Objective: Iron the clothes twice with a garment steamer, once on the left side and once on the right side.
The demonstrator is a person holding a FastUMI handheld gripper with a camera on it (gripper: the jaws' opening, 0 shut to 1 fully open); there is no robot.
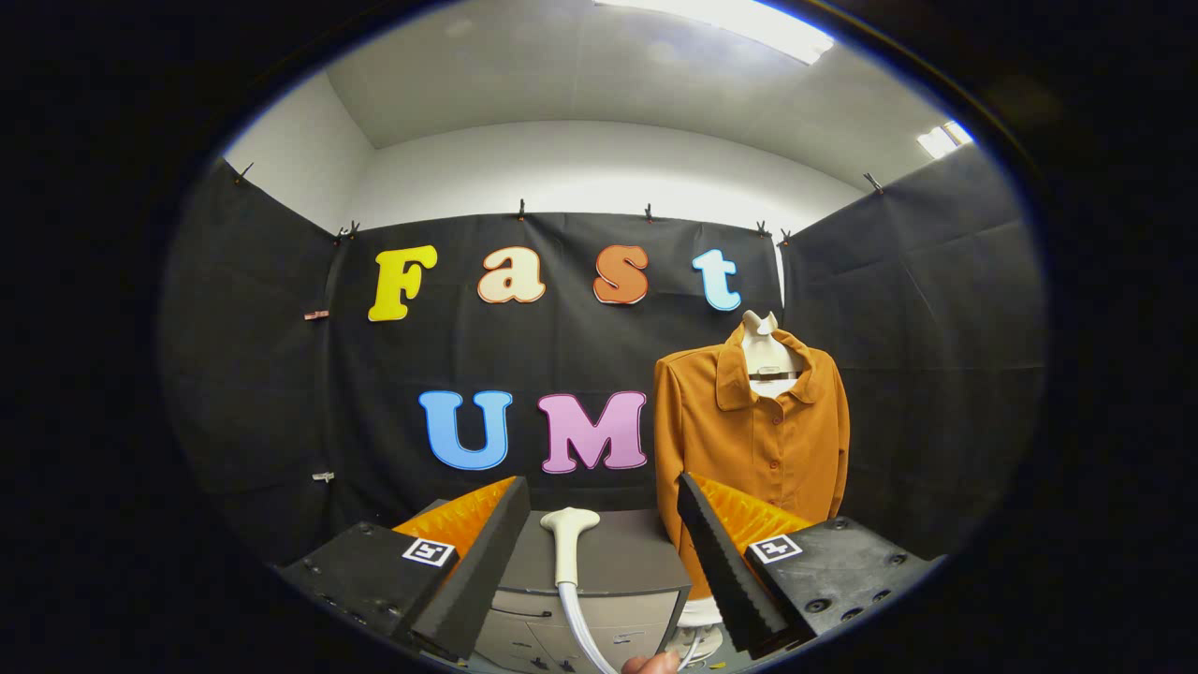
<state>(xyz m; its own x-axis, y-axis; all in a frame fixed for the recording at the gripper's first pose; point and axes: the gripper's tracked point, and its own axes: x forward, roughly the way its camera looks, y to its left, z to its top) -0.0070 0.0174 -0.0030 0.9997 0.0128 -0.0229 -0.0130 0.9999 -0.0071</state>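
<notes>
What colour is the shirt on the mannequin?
Plain orange-brown shirt, seen in the gripper view, beyond the open gripper.

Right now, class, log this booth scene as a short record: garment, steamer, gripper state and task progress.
garment: orange shirt buttoned on a mannequin torso, upright, beyond the right finger
steamer: pale steamer head with hose, resting on a grey cabinet, between the fingers and ahead of them
gripper: gripper open, holding nothing
progress: steamer not yet picked up
</notes>
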